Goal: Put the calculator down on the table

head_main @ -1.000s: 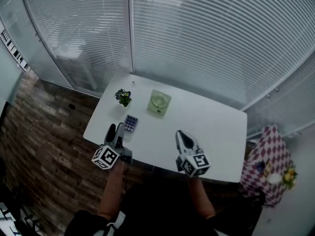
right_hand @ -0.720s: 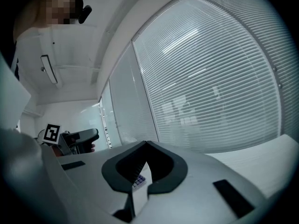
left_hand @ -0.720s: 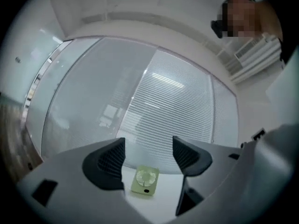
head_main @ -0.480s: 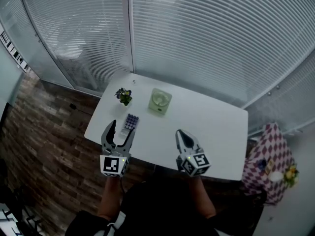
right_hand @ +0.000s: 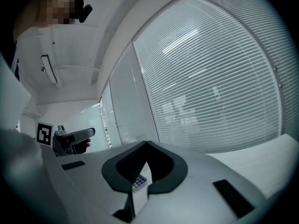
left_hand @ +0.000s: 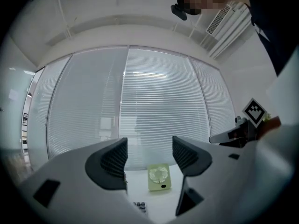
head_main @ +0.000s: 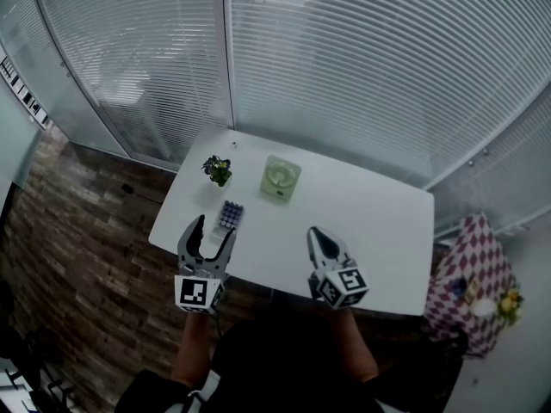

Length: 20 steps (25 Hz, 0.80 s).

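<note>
Gripping a two-jaw tool in each hand, a person stands at the near edge of a white table, both forearms reaching in from the bottom of the head view.

The left gripper is released. Its own view shows the two dark ribbed pads set well apart with nothing between them. Its marker cube faces the head camera above the table's near left edge.

The right gripper is clenched. Its own view shows the jaw tips meeting at a point with nothing caught between them. It hovers over the near middle of the table, well apart from the left one.

The calculator lies flat on the tabletop just ahead of the left gripper's fingertips, outside the jaws, its rows of dark keys facing up. A few of those keys show at the bottom of the left gripper view, and more through the gap under the right gripper's closed jaws.

Farther back, a pale green desk fan sits near the table's middle, square to the left gripper's camera. To its left, near the far left corner, stands a small potted plant.

Beyond the table, a curved glass wall hung with white horizontal blinds fills the background. A brick-patterned floor runs along the left, and a small stand draped in checked cloth sits off the table's right end.
</note>
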Each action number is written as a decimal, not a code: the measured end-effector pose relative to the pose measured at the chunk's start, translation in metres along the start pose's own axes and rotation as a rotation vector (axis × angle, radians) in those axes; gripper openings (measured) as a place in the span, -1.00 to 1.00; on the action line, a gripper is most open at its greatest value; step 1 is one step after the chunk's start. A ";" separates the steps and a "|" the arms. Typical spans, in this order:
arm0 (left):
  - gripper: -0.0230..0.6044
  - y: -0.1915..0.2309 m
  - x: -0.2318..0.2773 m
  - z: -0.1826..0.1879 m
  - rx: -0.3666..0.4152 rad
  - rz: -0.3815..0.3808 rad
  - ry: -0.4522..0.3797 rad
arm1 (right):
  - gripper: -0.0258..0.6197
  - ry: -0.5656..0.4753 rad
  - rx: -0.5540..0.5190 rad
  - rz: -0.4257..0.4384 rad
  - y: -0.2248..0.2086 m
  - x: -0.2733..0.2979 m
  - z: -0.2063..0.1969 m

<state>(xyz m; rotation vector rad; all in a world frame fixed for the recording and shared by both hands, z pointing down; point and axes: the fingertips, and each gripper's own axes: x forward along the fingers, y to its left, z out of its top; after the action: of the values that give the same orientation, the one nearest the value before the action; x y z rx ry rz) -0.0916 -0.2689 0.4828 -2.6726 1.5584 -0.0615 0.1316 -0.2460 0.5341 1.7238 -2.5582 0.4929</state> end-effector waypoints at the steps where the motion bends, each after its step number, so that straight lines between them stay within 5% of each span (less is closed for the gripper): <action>1: 0.01 0.001 0.000 0.000 -0.001 0.000 0.008 | -0.91 0.002 0.002 -0.001 0.000 0.000 0.000; 6: -0.03 0.000 0.000 0.002 0.012 -0.006 0.008 | -0.91 0.004 -0.024 -0.010 0.000 0.000 0.005; 9: -0.90 -0.001 -0.002 0.002 0.003 0.001 0.007 | -0.91 0.006 -0.031 -0.011 0.000 0.000 0.006; 20: -0.91 -0.006 -0.002 -0.006 -0.035 -0.037 0.016 | -0.91 0.021 -0.098 -0.004 0.006 0.003 0.005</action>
<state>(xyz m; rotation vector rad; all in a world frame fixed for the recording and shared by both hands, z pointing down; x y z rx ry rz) -0.0882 -0.2643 0.4890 -2.7342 1.5286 -0.0576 0.1254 -0.2481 0.5289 1.6820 -2.5192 0.3758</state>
